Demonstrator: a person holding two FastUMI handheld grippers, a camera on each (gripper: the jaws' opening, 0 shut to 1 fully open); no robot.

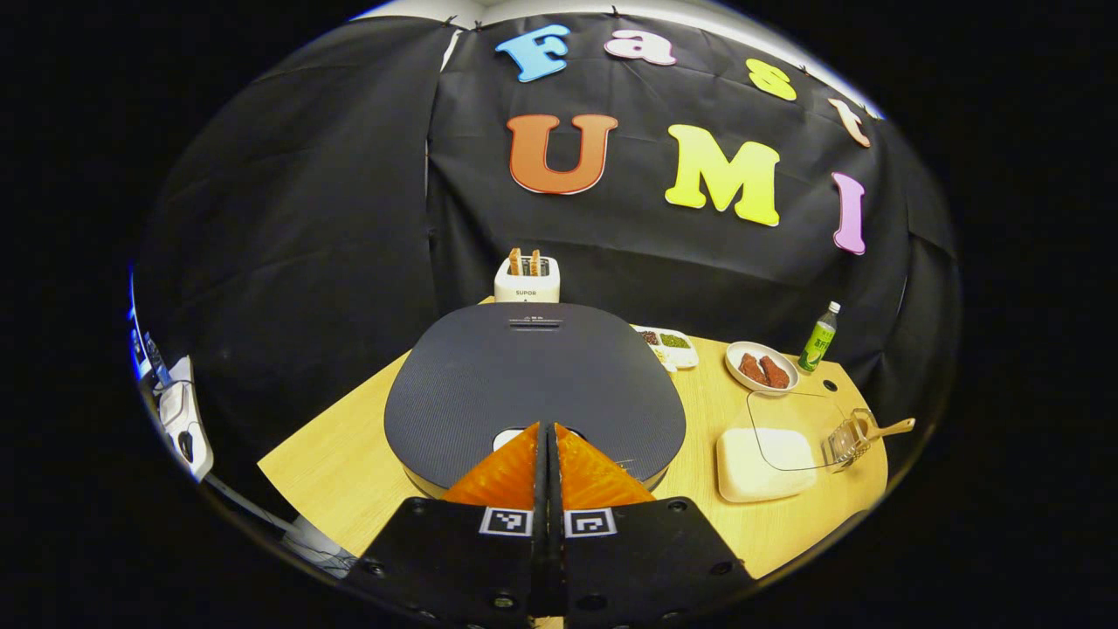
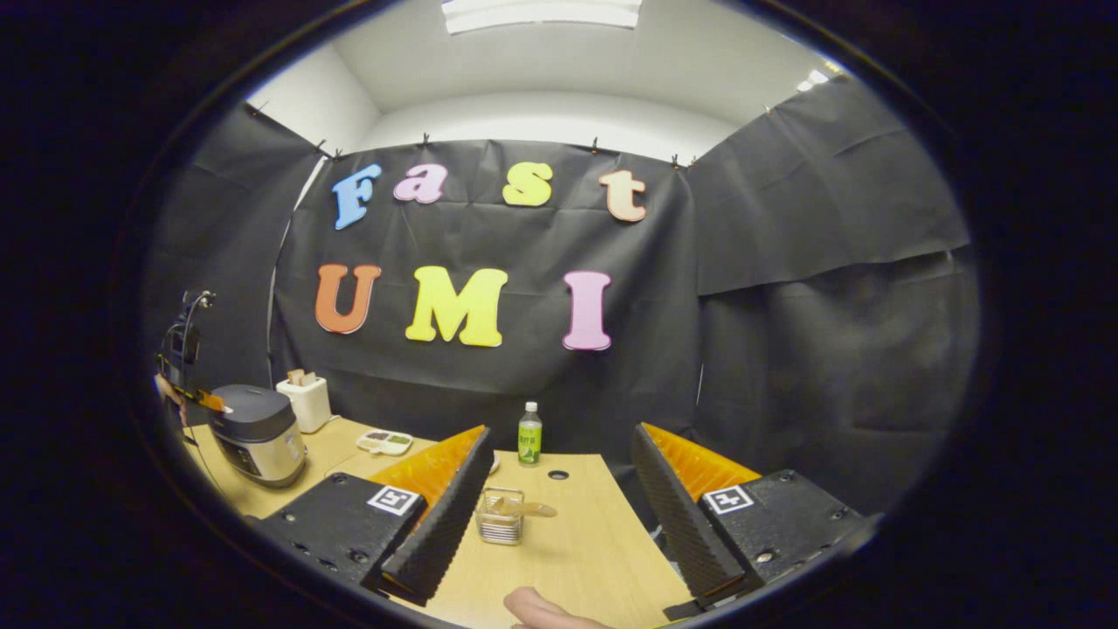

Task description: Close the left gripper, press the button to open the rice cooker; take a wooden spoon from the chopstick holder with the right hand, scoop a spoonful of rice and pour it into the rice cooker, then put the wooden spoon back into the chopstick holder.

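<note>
Left gripper (image 1: 548, 430) hovering over the rice cooker (image 1: 533, 384) lid's near edge, fingers pressed together, right gripper (image 2: 559, 454) with fingers spreading wide, wooden spoon (image 2: 515, 507) lying in the chopstick holder (image 2: 500, 522) mid-table (image 2: 594, 542), rice cooker sitting at the table's left edge.

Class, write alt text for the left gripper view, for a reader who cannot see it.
The left gripper, fingers together, sits over the front of the closed dark rice cooker on a wooden table. To the right lie a lidded container of rice, a wire chopstick holder with a wooden spoon, a sausage plate and a green bottle.
</note>
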